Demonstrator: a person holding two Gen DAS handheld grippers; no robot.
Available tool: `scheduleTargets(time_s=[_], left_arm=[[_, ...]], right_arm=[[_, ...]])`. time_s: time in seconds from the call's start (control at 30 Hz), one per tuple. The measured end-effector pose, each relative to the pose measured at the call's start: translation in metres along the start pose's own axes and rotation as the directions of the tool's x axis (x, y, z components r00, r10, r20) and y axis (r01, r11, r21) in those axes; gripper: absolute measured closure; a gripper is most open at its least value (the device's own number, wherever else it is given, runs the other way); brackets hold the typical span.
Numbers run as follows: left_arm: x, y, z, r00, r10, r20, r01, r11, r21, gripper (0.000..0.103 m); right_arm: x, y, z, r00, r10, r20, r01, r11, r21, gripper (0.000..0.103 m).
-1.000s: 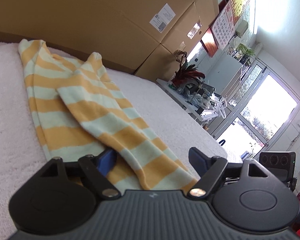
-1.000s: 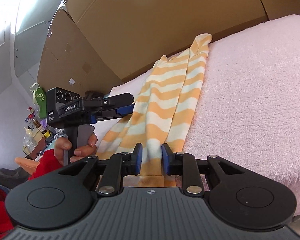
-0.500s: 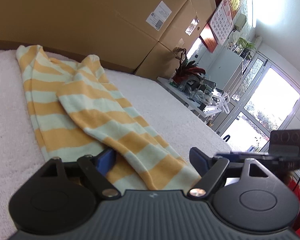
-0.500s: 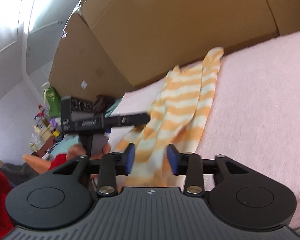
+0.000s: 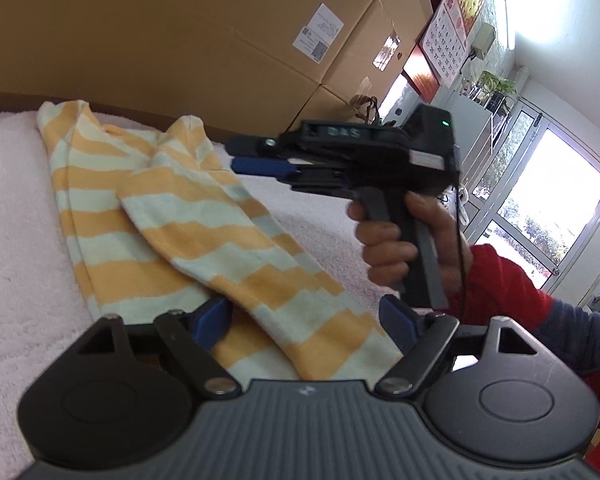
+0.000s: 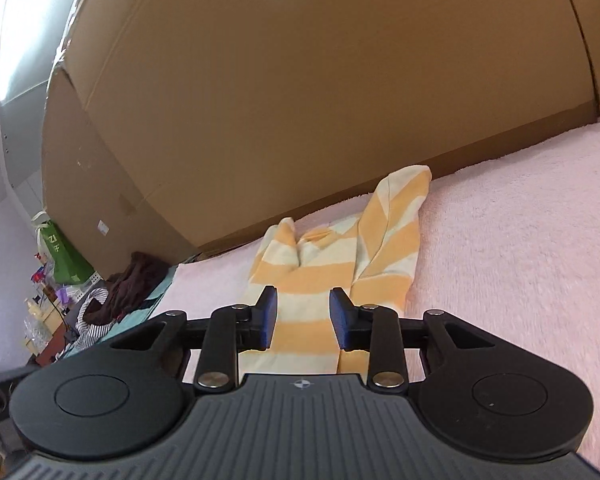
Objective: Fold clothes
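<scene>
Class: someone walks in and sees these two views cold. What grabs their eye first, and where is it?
The orange-and-cream striped garment lies partly folded on the pink towel surface. The right gripper, held in a hand, hangs empty above it. Big cardboard boxes wall off the back.

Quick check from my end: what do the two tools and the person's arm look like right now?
Both tools are black with blue pads. The right tool has a pistol grip, "DAS" lettering, a green light and a black cable. The left tool shows a ribbed grey base. The person's sleeve is red over grey.
</scene>
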State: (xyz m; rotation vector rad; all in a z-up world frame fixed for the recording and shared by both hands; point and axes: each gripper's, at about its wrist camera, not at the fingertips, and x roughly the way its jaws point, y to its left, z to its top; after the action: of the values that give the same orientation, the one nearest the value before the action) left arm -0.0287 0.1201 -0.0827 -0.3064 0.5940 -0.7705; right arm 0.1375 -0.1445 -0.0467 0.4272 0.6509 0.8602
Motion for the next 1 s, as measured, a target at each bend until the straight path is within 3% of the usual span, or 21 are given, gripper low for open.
scheduleTargets(time_s=[0.17, 0.27, 0.33, 0.37, 0.5, 0.57, 0.63, 0.67, 0.7, 0.73, 0.77, 0.93, 1.0], left_arm=[[0.001, 0.002, 0.001, 1.0, -0.005, -0.001, 0.005, 1.0, -0.011, 0.019], [0.002, 0.003, 0.001, 1.0, -0.011, -0.003, 0.011, 1.0, -0.012, 0.018], [0.002, 0.002, 0.001, 1.0, -0.012, -0.005, 0.012, 1.0, -0.009, 0.017], [0.002, 0.001, 0.001, 1.0, -0.012, -0.006, 0.012, 1.0, -0.007, 0.017], [0.002, 0.0, 0.0, 1.0, -0.014, -0.008, 0.014, 1.0, -0.002, 0.016], [0.003, 0.0, 0.0, 1.0, -0.016, -0.008, 0.016, 1.0, -0.003, 0.017], [0.003, 0.0, 0.0, 1.0, -0.019, -0.01, 0.019, 1.0, -0.003, 0.017], [0.003, 0.0, 0.0, 1.0, -0.021, -0.01, 0.021, 1.0, -0.003, 0.017], [0.003, 0.0, -0.001, 1.0, -0.023, -0.01, 0.023, 1.0, -0.003, 0.017], [0.003, 0.0, -0.001, 1.0, -0.026, -0.011, 0.026, 1.0, -0.005, 0.017], [0.003, 0.0, 0.0, 0.999, -0.03, -0.011, 0.03, 1.0, -0.007, 0.017], [0.001, 0.004, 0.0, 0.999, -0.042, -0.001, 0.042, 0.999, -0.018, 0.021], [0.001, 0.003, 0.0, 0.999, -0.04, 0.001, 0.04, 0.999, -0.012, 0.029]], right_arm=[[0.04, -0.013, 0.019, 0.998, -0.055, -0.031, 0.054, 0.998, -0.015, 0.07], [0.048, -0.016, 0.017, 0.998, -0.029, -0.053, 0.027, 0.999, -0.032, 0.071], [0.048, -0.015, 0.016, 0.996, 0.049, -0.076, -0.05, 0.999, -0.016, 0.086], [0.047, -0.013, 0.016, 0.993, 0.079, -0.083, -0.08, 0.997, -0.016, 0.088], [0.052, -0.006, 0.017, 0.996, 0.038, -0.08, -0.043, 0.997, -0.066, 0.096], [0.059, -0.005, 0.021, 0.998, -0.011, -0.067, 0.006, 0.997, -0.08, 0.09], [0.073, -0.011, 0.027, 0.997, -0.036, -0.067, 0.03, 0.996, -0.088, 0.056], [0.078, -0.015, 0.029, 0.997, -0.015, -0.079, 0.009, 0.998, -0.069, 0.05], [0.081, -0.018, 0.031, 0.997, 0.004, -0.082, -0.009, 0.998, -0.054, 0.061], [0.083, -0.019, 0.031, 0.996, 0.008, -0.085, -0.012, 0.999, -0.051, 0.091], [0.083, -0.02, 0.03, 0.996, 0.009, -0.086, -0.013, 0.999, -0.043, 0.099], [0.054, -0.028, 0.031, 0.998, 0.048, 0.039, -0.049, 0.999, 0.003, 0.099], [0.05, -0.029, 0.031, 0.998, 0.002, 0.058, -0.002, 1.0, 0.005, 0.099]])
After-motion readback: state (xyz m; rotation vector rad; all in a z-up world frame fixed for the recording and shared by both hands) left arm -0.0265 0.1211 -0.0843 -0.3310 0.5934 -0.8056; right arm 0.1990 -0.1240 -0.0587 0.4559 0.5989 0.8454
